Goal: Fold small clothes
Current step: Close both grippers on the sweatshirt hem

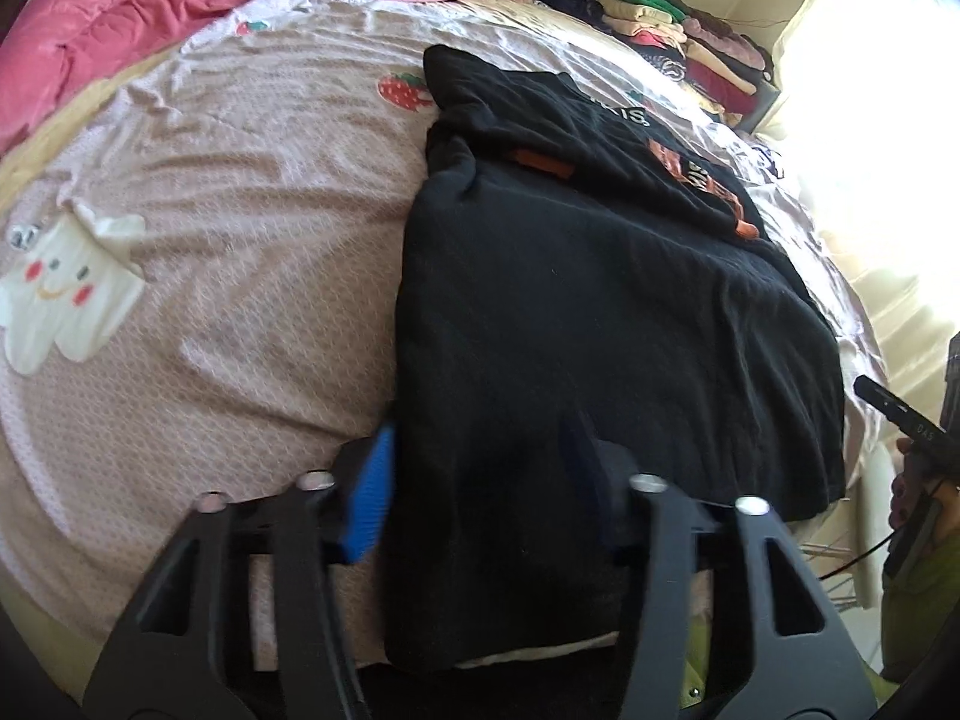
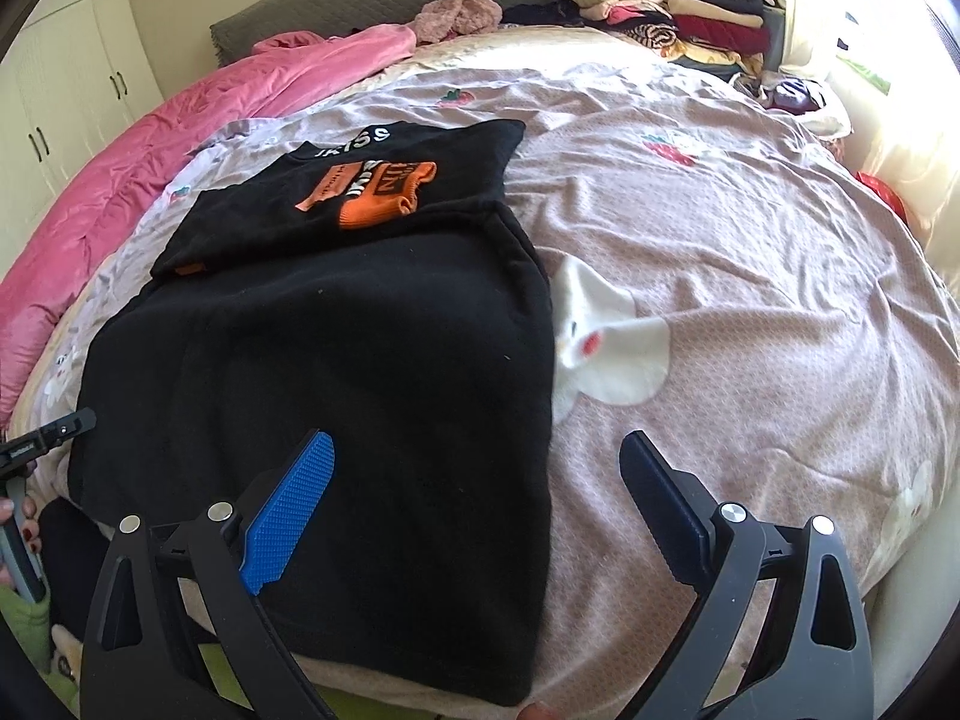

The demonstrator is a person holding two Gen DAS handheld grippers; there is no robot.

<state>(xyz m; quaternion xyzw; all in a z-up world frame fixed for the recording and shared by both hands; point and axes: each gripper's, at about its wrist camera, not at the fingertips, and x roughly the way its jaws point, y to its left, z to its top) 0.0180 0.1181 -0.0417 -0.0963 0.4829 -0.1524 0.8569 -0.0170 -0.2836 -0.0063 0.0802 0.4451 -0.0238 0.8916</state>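
Black fabric fills the lower middle of the left wrist view, where the left gripper [image 1: 480,492] stands with jaws partly open astride the near hem of the black sweatshirt [image 1: 600,330], the cloth between its blue pads [image 1: 366,498], though actual pressing cannot be told; a white smiling patch [image 1: 60,288] shows at left on the bedspread [image 1: 240,180]. Right wrist view alone shows the sweatshirt's orange print [image 2: 366,192] upper centre, white cupboards [image 2: 60,90] upper left and stacked clothes [image 2: 678,6] upper right, with the right gripper [image 2: 480,510] wide open, holding nothing, over the sweatshirt's right edge.
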